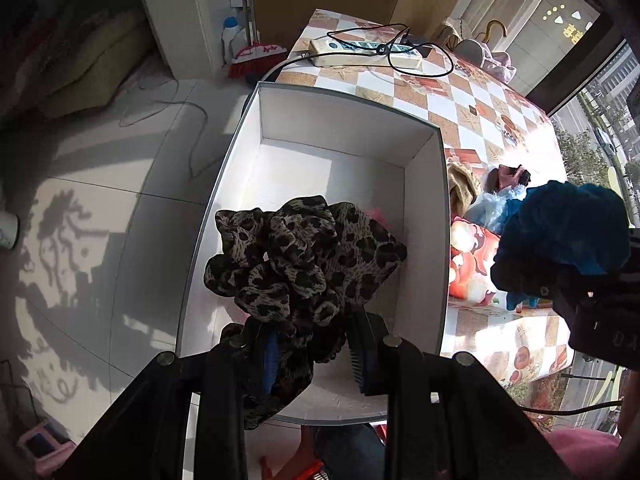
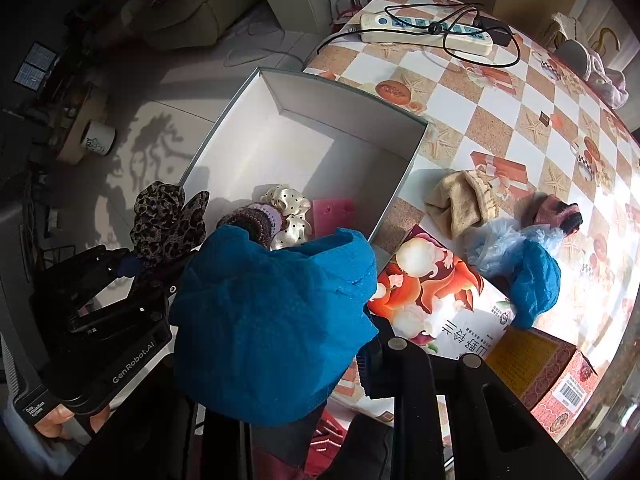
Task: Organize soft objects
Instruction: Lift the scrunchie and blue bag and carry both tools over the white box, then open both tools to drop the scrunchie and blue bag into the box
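My left gripper (image 1: 316, 356) is shut on a leopard-print scrunchie (image 1: 304, 256) and holds it above the near end of a white open box (image 1: 340, 124). The scrunchie also shows in the right wrist view (image 2: 168, 220). My right gripper (image 2: 304, 356) is shut on a blue mesh cloth (image 2: 272, 328), held over the box's near right corner (image 2: 404, 184); the cloth hides the left finger. Inside the box lie a cream dotted scrunchie (image 2: 292, 212), a purple knit scrunchie (image 2: 256, 220) and a pink sponge (image 2: 332, 212).
On the checkered table (image 2: 500, 100) lie a beige sock (image 2: 460, 200), a pink knit item (image 2: 556, 210), a pale blue bag and another blue cloth (image 2: 536, 280), a printed booklet (image 2: 436, 284), a cardboard carton (image 2: 548, 376) and a power strip (image 2: 424, 30) with cables.
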A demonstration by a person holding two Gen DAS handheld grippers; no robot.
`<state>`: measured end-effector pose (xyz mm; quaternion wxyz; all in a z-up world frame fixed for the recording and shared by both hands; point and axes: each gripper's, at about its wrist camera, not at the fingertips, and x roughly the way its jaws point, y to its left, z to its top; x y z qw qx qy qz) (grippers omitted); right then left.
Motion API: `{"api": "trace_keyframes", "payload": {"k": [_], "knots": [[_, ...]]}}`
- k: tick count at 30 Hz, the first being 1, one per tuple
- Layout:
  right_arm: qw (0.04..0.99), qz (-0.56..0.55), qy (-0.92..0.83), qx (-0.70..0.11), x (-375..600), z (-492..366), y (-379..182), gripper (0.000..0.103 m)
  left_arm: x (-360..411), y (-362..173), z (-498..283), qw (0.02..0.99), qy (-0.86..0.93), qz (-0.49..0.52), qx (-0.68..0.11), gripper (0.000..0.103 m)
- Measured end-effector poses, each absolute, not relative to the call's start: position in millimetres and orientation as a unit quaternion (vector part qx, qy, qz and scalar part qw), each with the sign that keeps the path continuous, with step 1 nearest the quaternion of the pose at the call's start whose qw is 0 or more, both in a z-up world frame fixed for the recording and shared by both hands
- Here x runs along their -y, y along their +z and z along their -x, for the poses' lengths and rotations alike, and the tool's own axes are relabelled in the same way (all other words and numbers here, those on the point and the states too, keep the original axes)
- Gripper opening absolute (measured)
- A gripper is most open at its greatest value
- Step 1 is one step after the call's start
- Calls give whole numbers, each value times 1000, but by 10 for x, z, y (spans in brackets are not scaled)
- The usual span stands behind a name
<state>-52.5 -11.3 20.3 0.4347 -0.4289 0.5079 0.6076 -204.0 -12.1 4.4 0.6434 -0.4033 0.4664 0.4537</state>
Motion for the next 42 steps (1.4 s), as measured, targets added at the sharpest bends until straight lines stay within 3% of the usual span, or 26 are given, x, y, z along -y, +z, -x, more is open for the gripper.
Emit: {"api": "trace_keyframes", "payload": {"k": [32,34,36,37,38,39,40,42], "knots": [[433,431,599,-518,-421,616,107,29,-408,-106,1897,638,453,396,-481,34],[433,432,600,-516,-437,626,111,29,-408,-92,1890,642,454,393,-477,39],[431,432,602,-515,-452,639,119,29,-407,-75,1880,646,453,392,-474,51],[430,433,602,-515,-463,643,121,30,-410,-63,1873,646,455,390,-473,64],[430,433,602,-515,-474,645,124,33,-410,-50,1870,646,459,388,-470,76],[431,433,602,-515,-485,644,131,43,-412,-37,1867,647,462,388,-467,80],[433,431,602,-513,-492,639,144,62,-415,-26,1868,647,463,390,-464,82],[444,422,605,-508,-504,606,193,74,-435,-35,1874,646,460,398,-461,84]]}}
